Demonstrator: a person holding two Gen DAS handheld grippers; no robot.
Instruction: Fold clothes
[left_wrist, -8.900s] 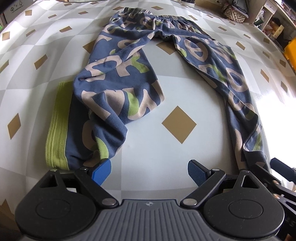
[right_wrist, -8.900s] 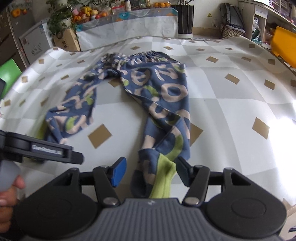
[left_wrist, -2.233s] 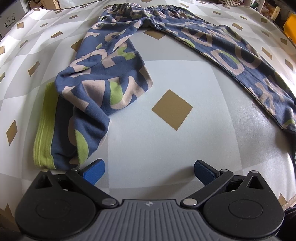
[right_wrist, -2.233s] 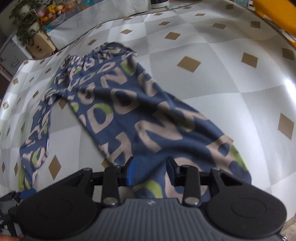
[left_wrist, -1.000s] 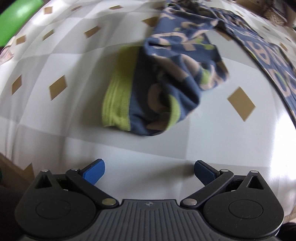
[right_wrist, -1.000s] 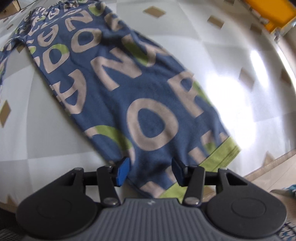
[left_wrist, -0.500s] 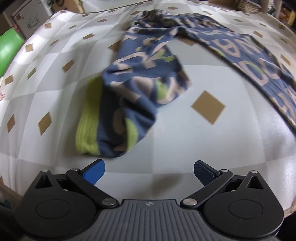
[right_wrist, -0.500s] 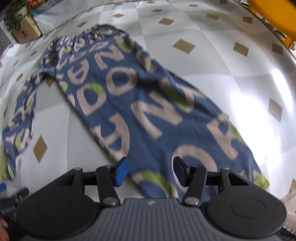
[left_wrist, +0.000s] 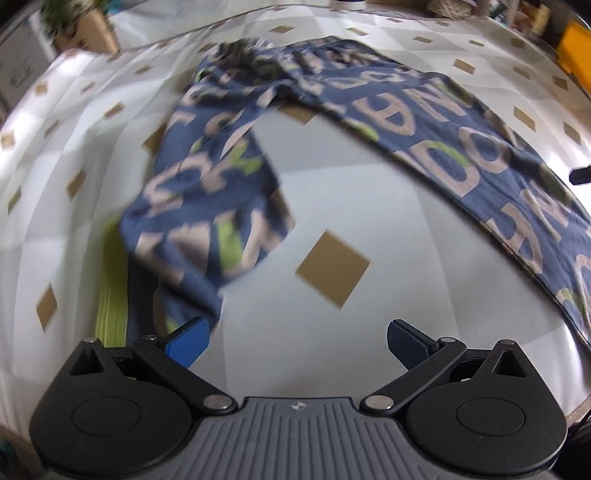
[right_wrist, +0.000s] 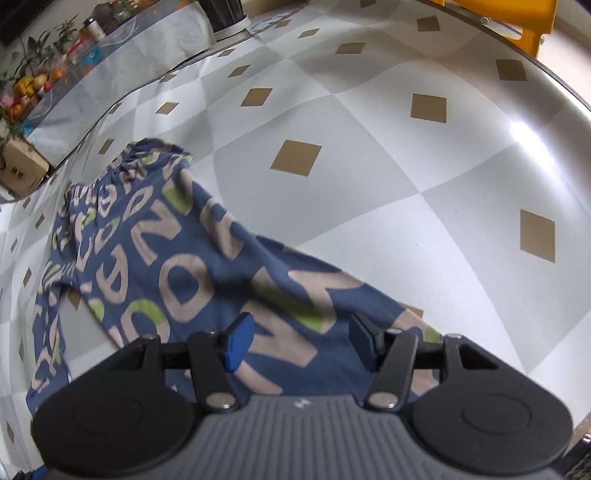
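Over trousers (right_wrist: 192, 280): right tool (right_wrist: 299, 343) half-open, empty; left tool (left_wrist: 295, 341) wide, empty.

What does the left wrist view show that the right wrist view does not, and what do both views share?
Only the left wrist view shows the crumpled trouser leg with its green cuff, and the open left gripper over bare tablecloth. Only the right wrist view shows the right gripper, fingers apart above the flat trouser leg, the orange chair and the fruit on a far counter. Both show the blue lettered trousers and the diamond-patterned tablecloth.
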